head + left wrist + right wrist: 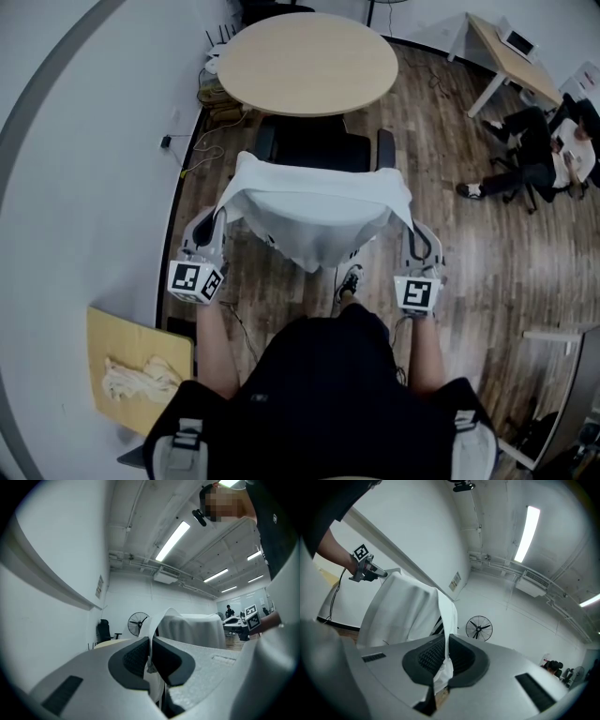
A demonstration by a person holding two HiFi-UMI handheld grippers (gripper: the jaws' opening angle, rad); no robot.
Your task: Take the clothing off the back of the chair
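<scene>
Closest to the camera, the left gripper (218,217) and the right gripper (413,225) are held out level, one at each side of the chair (314,148). In the left gripper view the jaws are closed on a thin edge of the white garment (194,629), which runs up from between the pads. In the right gripper view the jaws also pinch a fold of the garment (405,611). In the head view the garment (314,211) is stretched between the two grippers and lies over the chair back, with its lower edge hanging toward the person. Behind the chair stands a round table (307,61). Far to the right a person (539,155) sits.
</scene>
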